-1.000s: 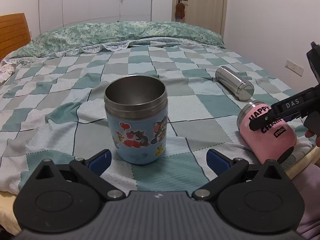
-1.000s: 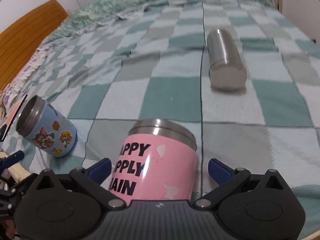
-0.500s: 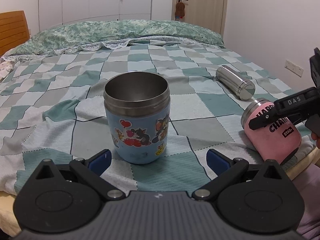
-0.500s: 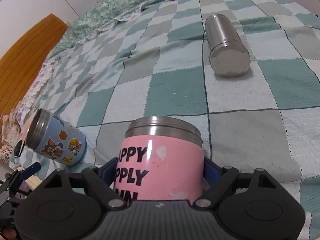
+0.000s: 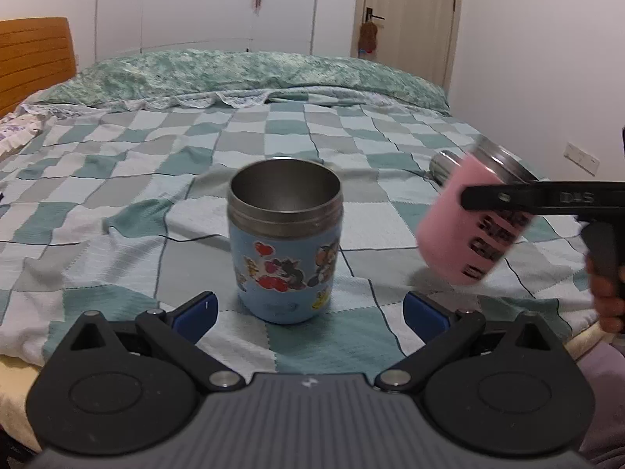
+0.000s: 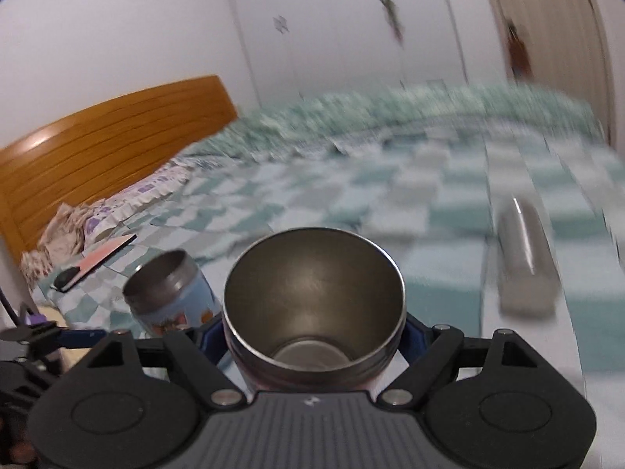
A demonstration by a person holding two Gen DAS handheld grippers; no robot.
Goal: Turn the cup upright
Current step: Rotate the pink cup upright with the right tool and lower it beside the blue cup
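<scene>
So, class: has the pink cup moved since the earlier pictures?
Yes. The pink cup has risen off the checked blanket, tipping mouth-up, beside the stationary blue cup.

The left gripper (image 5: 308, 310) stands open, its blue pads on either side of the blue cartoon cup (image 5: 286, 240), not touching. This cup stands upright on the checked blanket (image 5: 117, 195). At right, the right gripper (image 5: 543, 197) holds the pink cup (image 5: 465, 230) tilted above the blanket.
</scene>
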